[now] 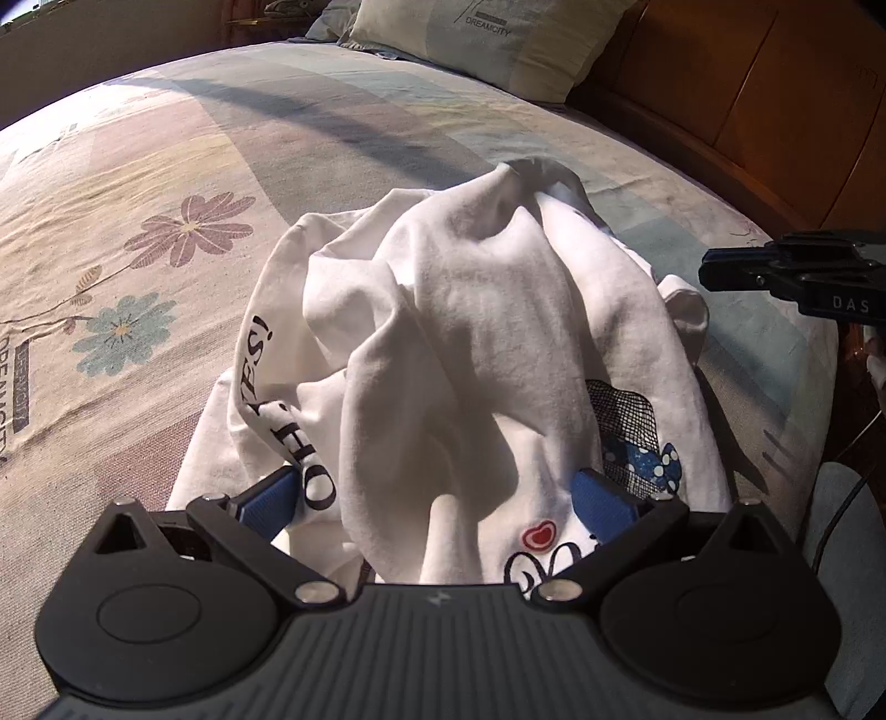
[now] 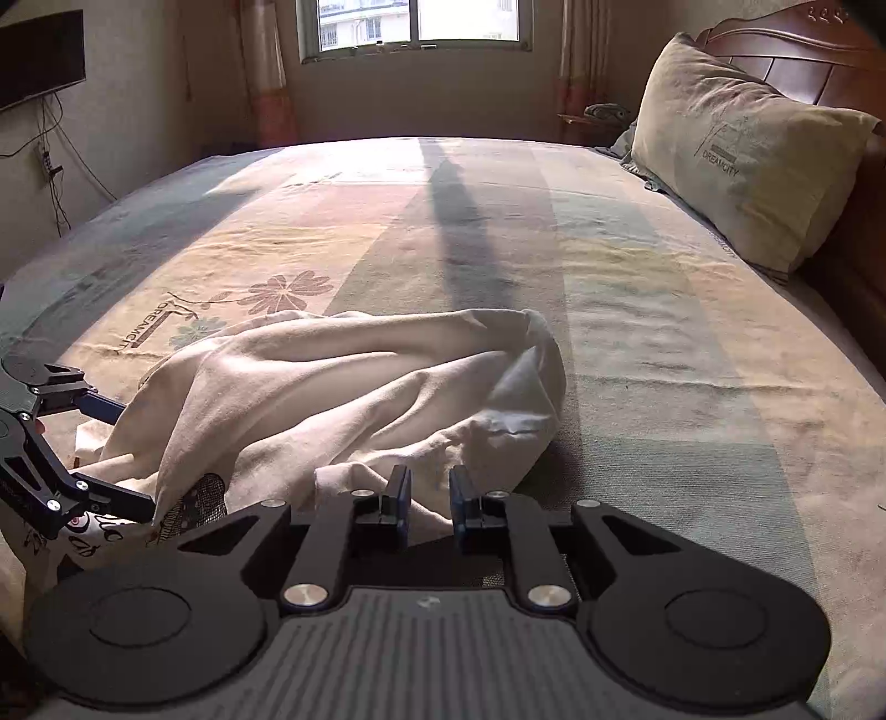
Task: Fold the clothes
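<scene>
A white T-shirt (image 1: 470,310) with black "OH YES!" lettering and a cartoon print lies crumpled in a heap on the bed. My left gripper (image 1: 437,498) is open wide, its blue pads (image 1: 271,498) straddling the near edge of the shirt with cloth bulging between them. In the right wrist view the left gripper (image 2: 135,459) sits at the shirt's (image 2: 332,387) left end. My right gripper (image 2: 431,498) hovers at the shirt's near edge, its pads (image 2: 400,498) a narrow gap apart with nothing between them. It also shows at the right edge as the right gripper (image 1: 714,271), clear of the cloth.
The bed's floral striped sheet (image 2: 637,332) spreads wide beyond the shirt. A pillow (image 2: 747,149) leans on the wooden headboard (image 2: 775,50) at the right. A window (image 2: 415,22) and a wall screen (image 2: 39,55) lie behind the bed.
</scene>
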Demonstrator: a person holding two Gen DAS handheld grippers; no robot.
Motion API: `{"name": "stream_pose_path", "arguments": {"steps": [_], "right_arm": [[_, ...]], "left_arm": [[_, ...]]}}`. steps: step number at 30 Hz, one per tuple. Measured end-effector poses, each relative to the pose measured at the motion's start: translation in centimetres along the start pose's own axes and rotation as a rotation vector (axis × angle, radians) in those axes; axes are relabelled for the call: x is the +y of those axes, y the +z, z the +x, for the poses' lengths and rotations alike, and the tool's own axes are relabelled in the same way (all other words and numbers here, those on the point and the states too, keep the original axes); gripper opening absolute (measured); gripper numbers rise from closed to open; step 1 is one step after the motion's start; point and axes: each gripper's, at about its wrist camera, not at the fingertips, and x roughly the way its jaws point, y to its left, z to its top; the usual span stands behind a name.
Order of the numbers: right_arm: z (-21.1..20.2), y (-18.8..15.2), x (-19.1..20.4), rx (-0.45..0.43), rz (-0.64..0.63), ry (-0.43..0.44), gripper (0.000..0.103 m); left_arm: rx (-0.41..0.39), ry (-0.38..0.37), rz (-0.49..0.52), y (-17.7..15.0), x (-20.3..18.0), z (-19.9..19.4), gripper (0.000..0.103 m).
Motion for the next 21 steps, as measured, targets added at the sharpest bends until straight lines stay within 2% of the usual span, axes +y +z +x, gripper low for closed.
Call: {"name": "stream_pose_path", "arguments": {"steps": [6,9,12,14,17,21], "right_arm": [[-1.5,-0.5,1.0,-0.048,-0.022,0.037,0.031],[-1.3,-1.1,1.1,-0.048,-0.002,0.054,0.037],[-1.3,-1.8,1.2,-0.045,0.031,0.075,0.037],[-1.5,-2.2,1.3,-0.050,0.044,0.083,0.037],[-1.9,-2.6,1.5,-0.066,0.047,0.094,0.041],[-1.8,-2.5,1.9,-0.085,0.062,0.117,0.042]], "left_arm": [[0.000,-0.004,0.016,-0.2,0.1,0.0,0.103],[0.030,0.004,0.028,0.2,0.0,0.0,0.103],[0.074,0.044,-0.012,1.2,0.3,-1.1,0.102],[0.045,0.037,-0.018,2.0,1.0,-2.8,0.102],[-0.019,-0.013,-0.066,3.9,3.1,-5.2,0.102],[-0.082,-0.094,-0.212,7.6,6.7,-4.5,0.102]]}}
